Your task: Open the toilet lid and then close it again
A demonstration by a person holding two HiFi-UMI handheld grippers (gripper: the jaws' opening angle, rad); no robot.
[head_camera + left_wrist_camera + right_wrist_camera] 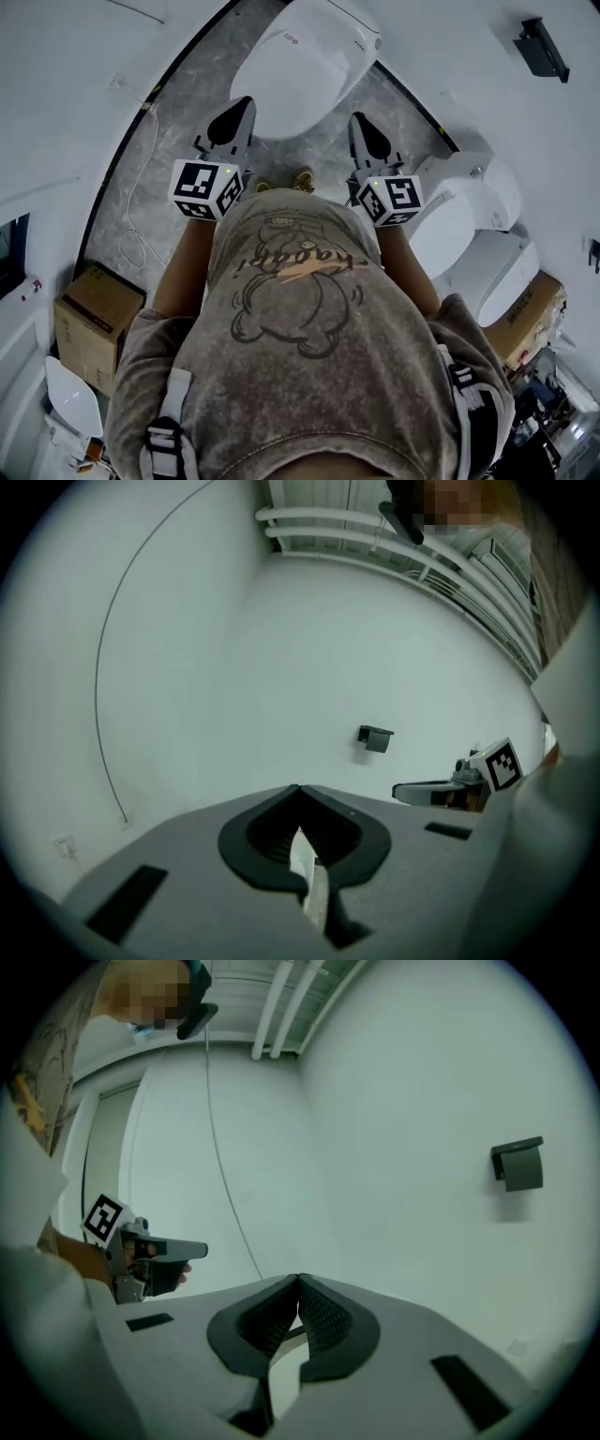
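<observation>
The white toilet (302,67) stands on the grey floor ahead of the person's feet, and its lid (291,89) lies down flat. My left gripper (242,105) hangs in the air short of the lid's near left edge, shut and empty. To the right of the bowl's front, my right gripper (359,120) is also shut and empty. Neither touches the toilet. In the left gripper view the shut jaws (298,787) face a bare white wall, with the right gripper (441,790) off to the side. The right gripper view shows its jaws (298,1279) shut, the left gripper (155,1255) beside them.
More white toilets (461,217) stand close on the right. A cardboard box (94,321) sits at the left and a thin cable (141,192) trails over the floor. A black holder (541,47) (375,738) (518,1163) is fixed to the curved white wall.
</observation>
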